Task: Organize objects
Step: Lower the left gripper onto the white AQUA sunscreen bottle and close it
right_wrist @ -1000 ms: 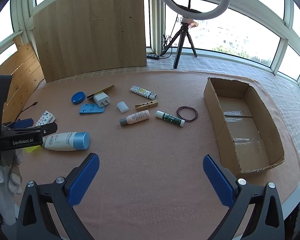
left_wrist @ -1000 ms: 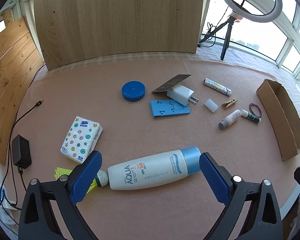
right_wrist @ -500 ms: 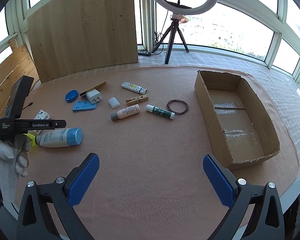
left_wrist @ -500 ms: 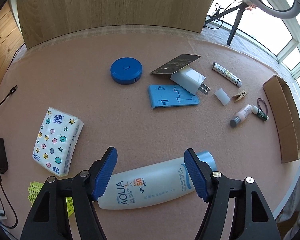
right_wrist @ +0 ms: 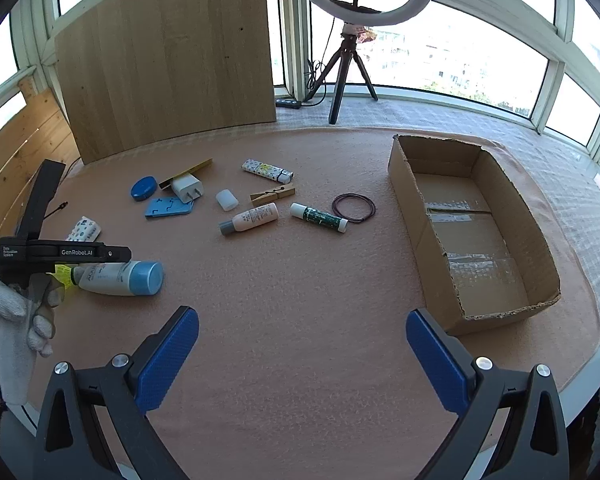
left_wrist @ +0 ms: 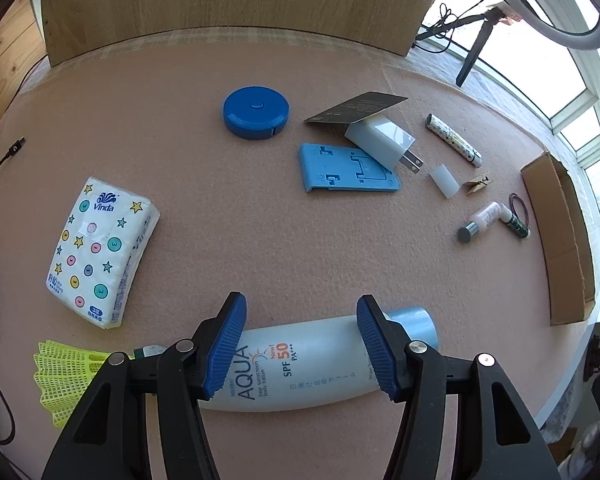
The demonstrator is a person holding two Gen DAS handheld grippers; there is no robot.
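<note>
— Lower now, the left hand-held gripper (left_wrist: 300, 340) straddles the AQUA sunscreen bottle (left_wrist: 300, 368), jaws closing around its middle.
— Gripped yet?
— Hard to say; the pads look just beside its sides. It lies on the near left of the worktop (left_wrist: 240, 240).
— And the right hand-held gripper (right_wrist: 302, 356)?
— Spread, empty. The cardboard box (right_wrist: 540, 240) waits far right.

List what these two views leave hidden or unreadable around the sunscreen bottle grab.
- Left gripper, jaws closing around the sunscreen bottle: pad contact unclear in the left wrist view.
- Shuttlecock: its head is covered by the left finger.
- Cardboard box: its floor is hidden by its near wall there.
</note>
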